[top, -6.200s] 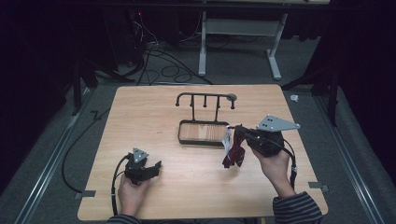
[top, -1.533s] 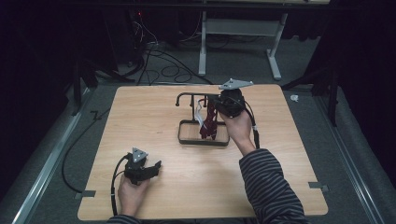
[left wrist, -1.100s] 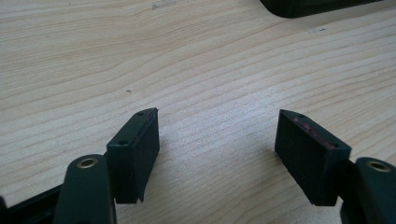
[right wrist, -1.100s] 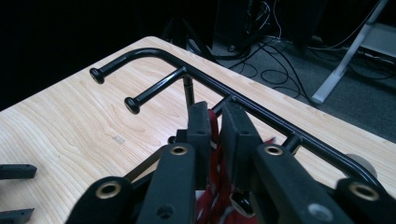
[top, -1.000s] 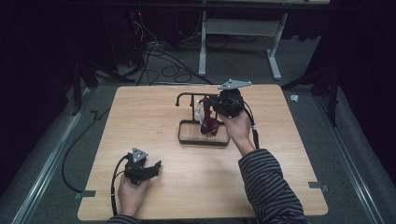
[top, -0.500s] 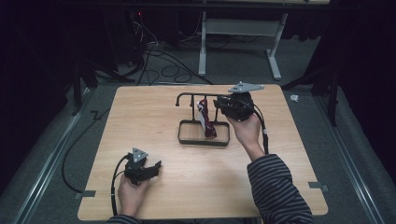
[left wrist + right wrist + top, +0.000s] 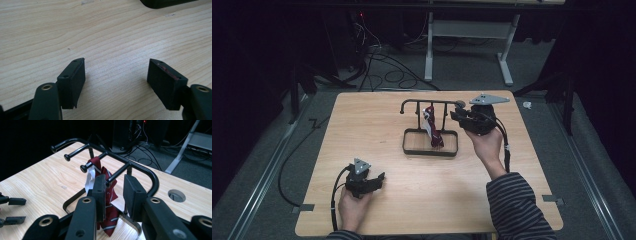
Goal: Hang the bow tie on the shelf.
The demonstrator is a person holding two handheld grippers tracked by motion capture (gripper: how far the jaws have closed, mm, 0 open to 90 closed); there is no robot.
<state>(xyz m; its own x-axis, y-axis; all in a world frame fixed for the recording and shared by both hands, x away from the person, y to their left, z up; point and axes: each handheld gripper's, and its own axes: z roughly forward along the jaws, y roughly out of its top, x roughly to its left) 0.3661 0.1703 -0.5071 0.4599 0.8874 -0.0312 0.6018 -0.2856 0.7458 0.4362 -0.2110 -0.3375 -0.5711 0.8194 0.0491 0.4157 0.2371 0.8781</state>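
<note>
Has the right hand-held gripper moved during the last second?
Yes. The right hand-held gripper has backed off rightward from the rack, jaws opening with nothing between them; the tie hangs on a peg.

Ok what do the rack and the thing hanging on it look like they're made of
The rack looks like metal rod with a matte black coat: thin, bent, evenly dark. The red tie looks like woven fabric: it drapes limply and carries pale stripes.

The tabletop [image 7: 362, 125] is made of pale, matt wood with visible grain. The rack [image 7: 140, 167] is formed of smooth black metal tubing with a slight sheen. The tie [image 7: 110, 195] is woven maroon cloth, striped.
</note>
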